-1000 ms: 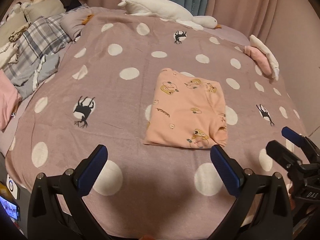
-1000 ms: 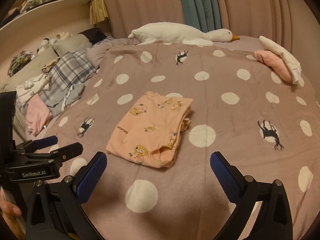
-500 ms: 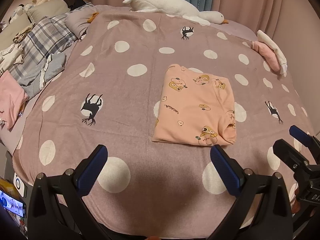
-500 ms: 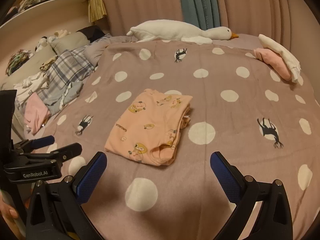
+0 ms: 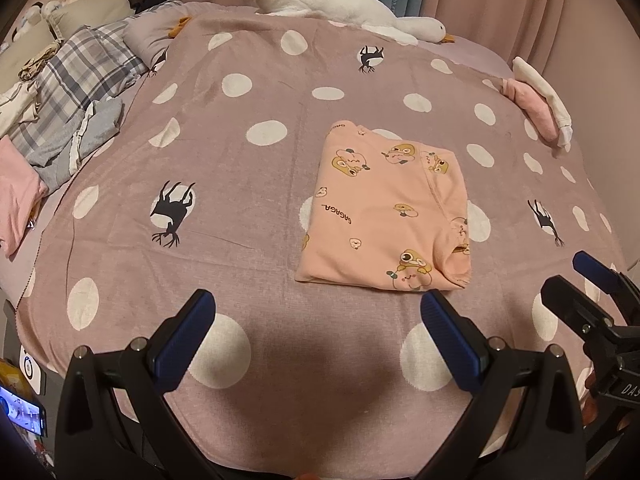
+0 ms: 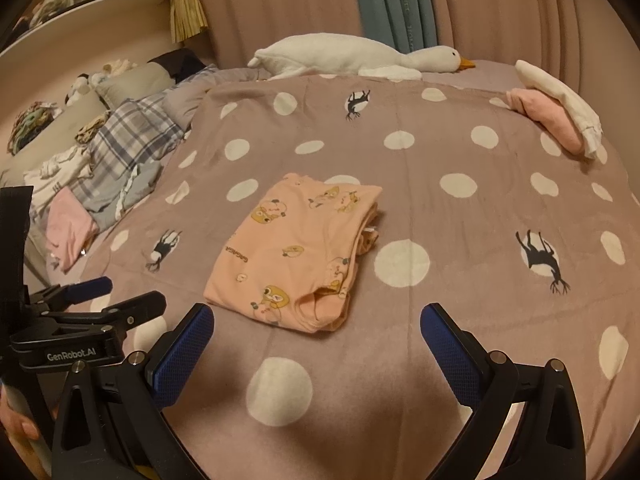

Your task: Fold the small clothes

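Observation:
A peach-pink small garment with cartoon prints (image 5: 388, 212) lies folded into a rectangle on the mauve polka-dot blanket (image 5: 240, 160); it also shows in the right wrist view (image 6: 300, 248). My left gripper (image 5: 316, 332) is open and empty, held above the blanket near the garment's front edge. My right gripper (image 6: 316, 340) is open and empty, just in front of the garment. The right gripper also shows at the right edge of the left wrist view (image 5: 580, 280). The left gripper shows at the left of the right wrist view (image 6: 120, 296).
A white goose plush (image 6: 352, 56) lies at the back of the bed. A pile of unfolded clothes (image 5: 60, 120) with a plaid piece sits at the left. Folded pink and white clothes (image 5: 540, 104) lie at the right edge. Curtains (image 6: 400, 4) hang behind.
Both grippers have stayed open and empty. The left wrist view has shifted, so the garment sits a little higher and further right. The garment has not moved on the bed.

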The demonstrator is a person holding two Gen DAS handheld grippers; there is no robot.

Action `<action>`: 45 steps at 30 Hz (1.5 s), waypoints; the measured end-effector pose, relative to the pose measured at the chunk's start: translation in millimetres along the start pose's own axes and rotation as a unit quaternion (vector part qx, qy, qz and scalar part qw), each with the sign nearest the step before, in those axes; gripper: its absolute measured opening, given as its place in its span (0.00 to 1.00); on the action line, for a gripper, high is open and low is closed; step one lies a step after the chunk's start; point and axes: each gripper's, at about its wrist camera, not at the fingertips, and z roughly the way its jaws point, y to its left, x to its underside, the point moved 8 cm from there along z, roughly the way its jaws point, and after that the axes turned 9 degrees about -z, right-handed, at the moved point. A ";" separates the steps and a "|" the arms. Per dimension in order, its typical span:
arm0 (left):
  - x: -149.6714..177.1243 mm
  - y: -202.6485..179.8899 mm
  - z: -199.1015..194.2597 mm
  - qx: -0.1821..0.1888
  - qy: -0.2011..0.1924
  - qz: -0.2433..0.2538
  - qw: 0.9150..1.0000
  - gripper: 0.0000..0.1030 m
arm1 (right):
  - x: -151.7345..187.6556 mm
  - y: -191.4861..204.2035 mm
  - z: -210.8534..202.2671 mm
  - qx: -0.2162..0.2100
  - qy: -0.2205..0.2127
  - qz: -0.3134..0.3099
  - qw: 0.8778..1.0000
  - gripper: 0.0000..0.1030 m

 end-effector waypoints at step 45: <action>0.5 -4.8 -3.7 -0.002 -0.008 0.011 1.000 1.00 | 1.1 3.8 -1.3 -0.004 0.003 -0.005 1.000 0.99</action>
